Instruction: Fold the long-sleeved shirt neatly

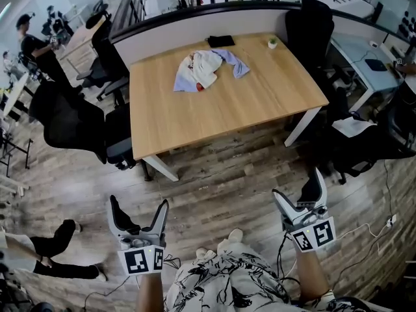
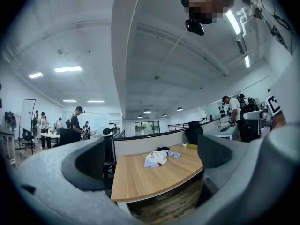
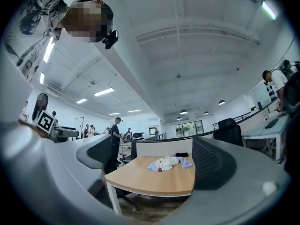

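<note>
Chairs (image 1: pixel 71 119) ring table (image 1: pixel 227 112) bearing crumpled shirt (image 1: pixel 201 69).

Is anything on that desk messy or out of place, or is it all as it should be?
Only the shirt: it lies crumpled in a heap near the far side of the table, not spread flat. Nothing looks spilled or broken. The left gripper and right gripper are open and empty, over the floor short of the table.
</note>
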